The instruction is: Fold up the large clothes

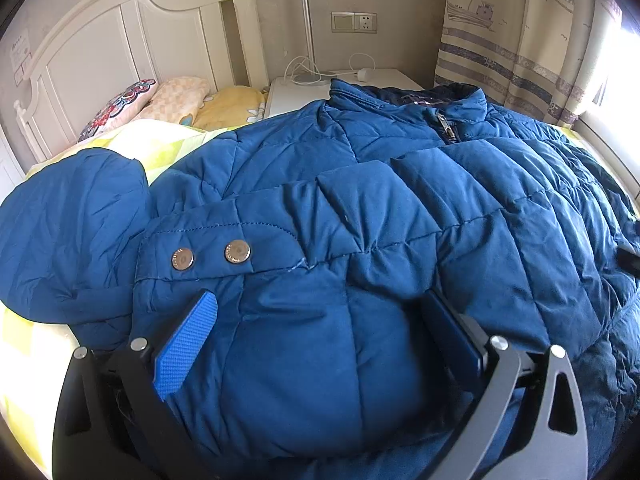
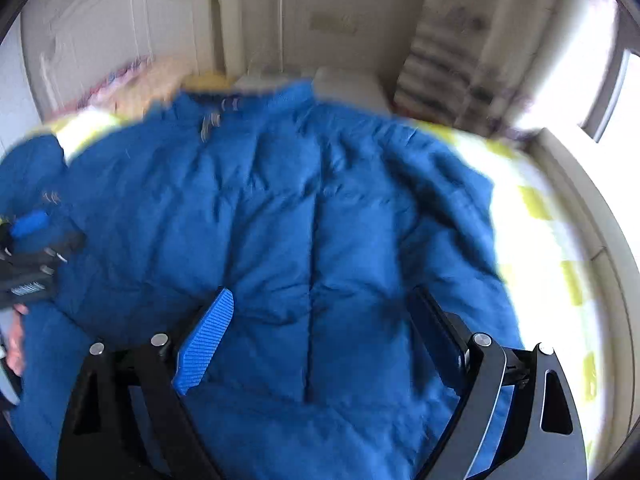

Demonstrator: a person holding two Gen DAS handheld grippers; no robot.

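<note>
A big blue padded jacket (image 1: pixel 360 200) lies spread over a bed with a yellow-and-white checked sheet (image 1: pixel 156 148), its collar (image 1: pixel 408 100) toward the headboard (image 1: pixel 120 40) and the zip pull (image 1: pixel 444 124) showing just below the collar. One sleeve is folded across the front of the jacket, its cuff (image 1: pixel 208 256) with two metal snaps (image 1: pixel 237 251) lying just ahead of the left gripper (image 1: pixel 320 332). That gripper sits low over the jacket with its jaws spread wide, a bulge of padded cloth swelling up between the blue pad (image 1: pixel 188 344) on one side and the dark finger on the other; the pads rest against the cloth without pinching it. A separate blue padded piece (image 1: pixel 72 232), probably the hood, lies on the sheet beside the cuff. The right gripper's view is blurred; the right gripper (image 2: pixel 324 340) hangs over the middle of the jacket (image 2: pixel 280 220), jaws also wide apart and nothing caught between them. The left gripper (image 2: pixel 28 248) appears at the far left edge of that view, by the jacket's side. Beyond the bed stand pillows (image 1: pixel 160 100), a white bedside table (image 1: pixel 296 96) with a lamp base and cables, a wall socket (image 1: pixel 354 22) and a curtain (image 1: pixel 520 40) printed with boats.
</note>
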